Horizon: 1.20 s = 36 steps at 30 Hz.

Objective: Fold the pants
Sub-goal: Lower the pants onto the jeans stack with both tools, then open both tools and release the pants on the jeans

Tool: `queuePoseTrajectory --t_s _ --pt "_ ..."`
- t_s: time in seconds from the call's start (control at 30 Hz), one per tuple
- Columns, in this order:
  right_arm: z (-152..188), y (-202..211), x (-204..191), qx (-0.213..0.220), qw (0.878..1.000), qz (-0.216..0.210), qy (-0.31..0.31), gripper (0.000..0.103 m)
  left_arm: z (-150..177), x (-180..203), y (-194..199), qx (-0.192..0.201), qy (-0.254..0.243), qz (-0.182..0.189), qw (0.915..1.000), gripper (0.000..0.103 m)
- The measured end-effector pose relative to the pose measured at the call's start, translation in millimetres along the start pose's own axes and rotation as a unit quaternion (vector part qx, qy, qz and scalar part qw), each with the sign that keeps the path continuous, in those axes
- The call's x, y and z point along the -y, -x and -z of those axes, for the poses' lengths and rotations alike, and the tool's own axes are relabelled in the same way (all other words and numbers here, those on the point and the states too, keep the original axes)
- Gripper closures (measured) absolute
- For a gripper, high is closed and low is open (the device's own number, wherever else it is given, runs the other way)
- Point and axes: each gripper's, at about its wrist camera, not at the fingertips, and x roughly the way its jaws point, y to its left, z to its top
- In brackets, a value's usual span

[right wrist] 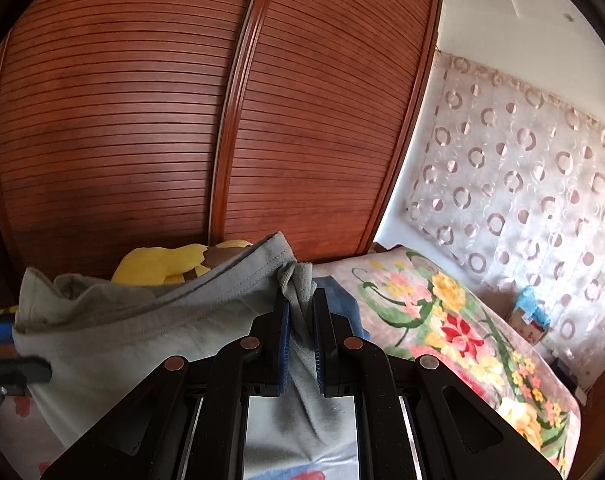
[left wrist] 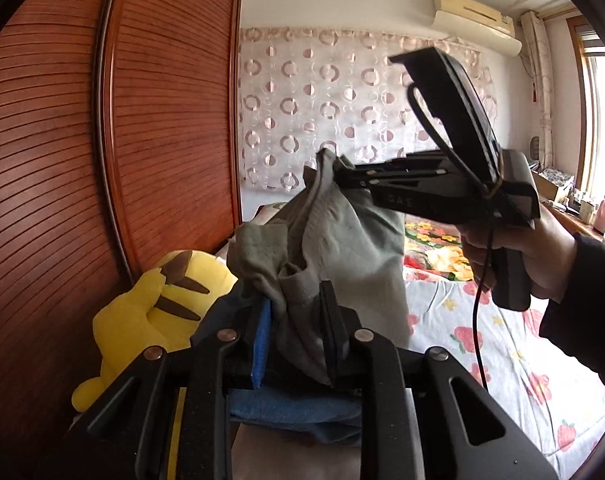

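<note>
Both grippers pinch pants [left wrist: 334,232] waistband, held up: left gripper [left wrist: 294,336] near, right gripper [left wrist: 342,172] far-right.

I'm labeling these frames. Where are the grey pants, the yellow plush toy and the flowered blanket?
grey pants [left wrist: 342,240]: left wrist view, hanging cloth between the two grippers.
yellow plush toy [left wrist: 142,316]: left wrist view, its body by the wardrobe.
flowered blanket [right wrist: 442,320]: right wrist view, its flower pattern.

Pants [left wrist: 334,232] between both grippers above the bed [left wrist: 502,340] (plush toy [left wrist: 142,312] left, against wardrobe [left wrist: 82,160]).
</note>
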Motion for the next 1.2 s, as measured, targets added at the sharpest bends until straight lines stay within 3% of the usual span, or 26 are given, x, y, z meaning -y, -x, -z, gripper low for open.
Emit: queuePoseTrajectory --t_s 0.13,0.33,0.47,0.57,0.77,0.87,0.9,1.1,1.2 --pt "-6 -7 0 -0.003 1.0 -0.002 0.002 0.091 4 -4 -6 -0.016 0.011 -0.002 0.9998 0.078" --pt "-4 1 12 0.006 0.999 0.003 -0.033 0.06 11 -5 -13 -0.035 0.014 -0.006 0.9993 0.07" --pt "16 8 25 -0.013 0.998 -0.038 -0.057 0.06 13 -7 -14 -0.036 0.019 -0.001 0.9992 0.052" --pt "36 2 29 -0.046 0.995 -0.058 -0.064 0.06 15 -9 -17 -0.043 0.02 0.002 0.9989 0.051" --pt "58 -19 41 -0.097 0.991 -0.033 -0.088 0.06 19 -11 -21 -0.06 0.028 0.005 0.9978 0.049" --pt "59 -23 39 -0.1 0.989 -0.034 -0.103 0.06 20 -13 -21 -0.067 0.024 0.005 0.9974 0.034" --pt "53 -26 38 -0.1 0.989 -0.033 -0.106 0.06 19 -14 -20 -0.068 0.029 0.007 0.9973 0.023" --pt "42 -19 29 -0.09 0.989 -0.031 -0.113 0.06 15 -21 -9 -0.068 0.045 0.002 0.9966 0.002" --pt "54 -2 30 -0.082 0.989 -0.035 -0.117 0.06 12 -23 2 -0.057 0.04 -0.014 0.9975 0.001"
